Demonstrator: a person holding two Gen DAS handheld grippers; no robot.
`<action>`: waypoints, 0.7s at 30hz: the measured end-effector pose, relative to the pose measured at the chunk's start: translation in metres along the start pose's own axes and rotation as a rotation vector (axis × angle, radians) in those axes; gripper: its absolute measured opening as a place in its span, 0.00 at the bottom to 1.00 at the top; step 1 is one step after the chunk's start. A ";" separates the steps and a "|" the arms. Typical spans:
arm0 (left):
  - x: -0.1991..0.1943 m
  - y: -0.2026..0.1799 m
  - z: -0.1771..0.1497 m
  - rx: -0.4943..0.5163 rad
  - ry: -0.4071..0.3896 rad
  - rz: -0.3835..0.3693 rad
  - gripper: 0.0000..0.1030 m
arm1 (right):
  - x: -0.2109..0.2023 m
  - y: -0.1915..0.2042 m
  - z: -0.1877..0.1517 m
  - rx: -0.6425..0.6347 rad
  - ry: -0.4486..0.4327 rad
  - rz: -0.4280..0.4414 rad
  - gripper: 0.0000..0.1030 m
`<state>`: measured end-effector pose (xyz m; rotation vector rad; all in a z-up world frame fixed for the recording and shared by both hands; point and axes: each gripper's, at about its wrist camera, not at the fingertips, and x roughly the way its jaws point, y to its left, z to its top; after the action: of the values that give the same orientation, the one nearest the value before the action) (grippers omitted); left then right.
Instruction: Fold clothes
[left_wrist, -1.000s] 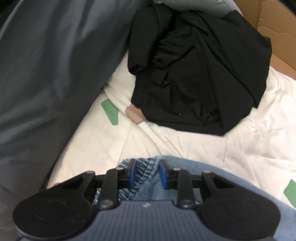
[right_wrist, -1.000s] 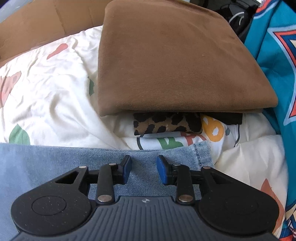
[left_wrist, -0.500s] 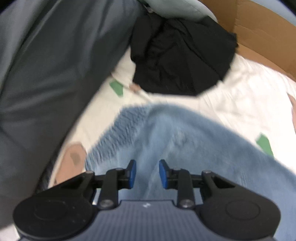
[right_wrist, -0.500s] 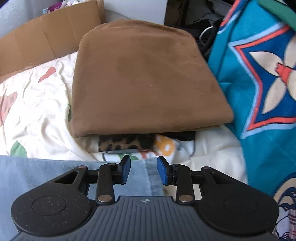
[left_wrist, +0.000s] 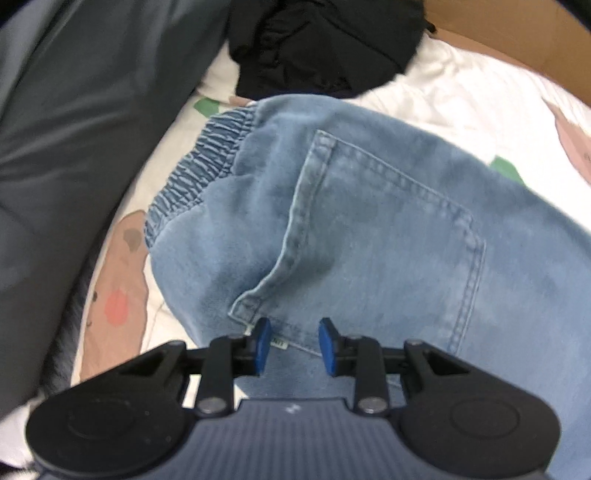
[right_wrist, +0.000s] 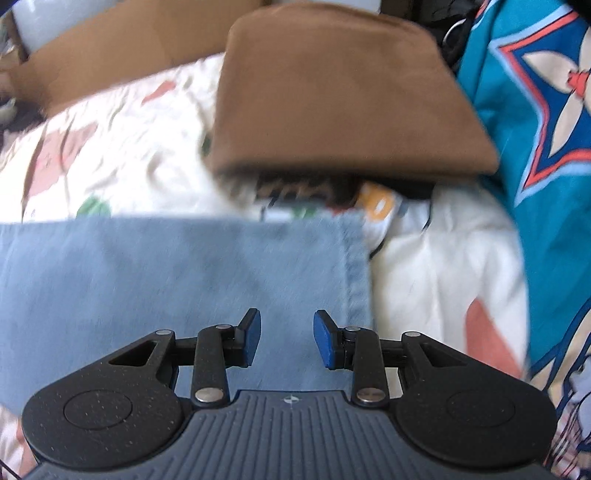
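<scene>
Light blue jeans (left_wrist: 369, 221) lie flat on the white printed bed cover (left_wrist: 461, 85). Their elastic waistband (left_wrist: 207, 158) is at the left and a back pocket (left_wrist: 388, 229) faces up. My left gripper (left_wrist: 294, 332) hovers over the pocket's lower edge, open, and only denim shows through the gap. In the right wrist view the jeans' leg (right_wrist: 166, 277) ends in a stitched hem (right_wrist: 356, 273). My right gripper (right_wrist: 287, 325) hangs above that leg end, open, with nothing pinched between its blue pads.
A crumpled black garment (left_wrist: 321, 48) lies beyond the waistband, with dark grey fabric (left_wrist: 74, 129) along the left and cardboard (left_wrist: 517, 37) behind. Past the hem, a folded brown cloth (right_wrist: 340, 96) rests on a leopard-print item (right_wrist: 295, 188). A teal patterned blanket (right_wrist: 535, 129) borders the right.
My left gripper has drawn back from the waistband across the seat, so the waistband and pocket now show in front of it. The right gripper shifted too; more of the leg shows ahead of it.
</scene>
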<state>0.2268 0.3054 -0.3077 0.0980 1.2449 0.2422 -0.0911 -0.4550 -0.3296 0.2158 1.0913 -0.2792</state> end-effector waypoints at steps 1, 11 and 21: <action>0.004 0.002 -0.001 -0.001 0.004 -0.003 0.29 | 0.002 0.002 -0.005 -0.003 0.018 -0.004 0.37; 0.020 0.014 0.010 -0.040 0.036 -0.022 0.18 | 0.012 -0.010 -0.035 -0.008 0.197 -0.077 0.36; -0.032 0.048 0.014 -0.073 -0.085 -0.059 0.19 | -0.014 -0.015 -0.041 0.000 0.169 -0.117 0.36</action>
<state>0.2243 0.3452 -0.2641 0.0081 1.1518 0.2297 -0.1366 -0.4547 -0.3356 0.1774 1.2733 -0.3708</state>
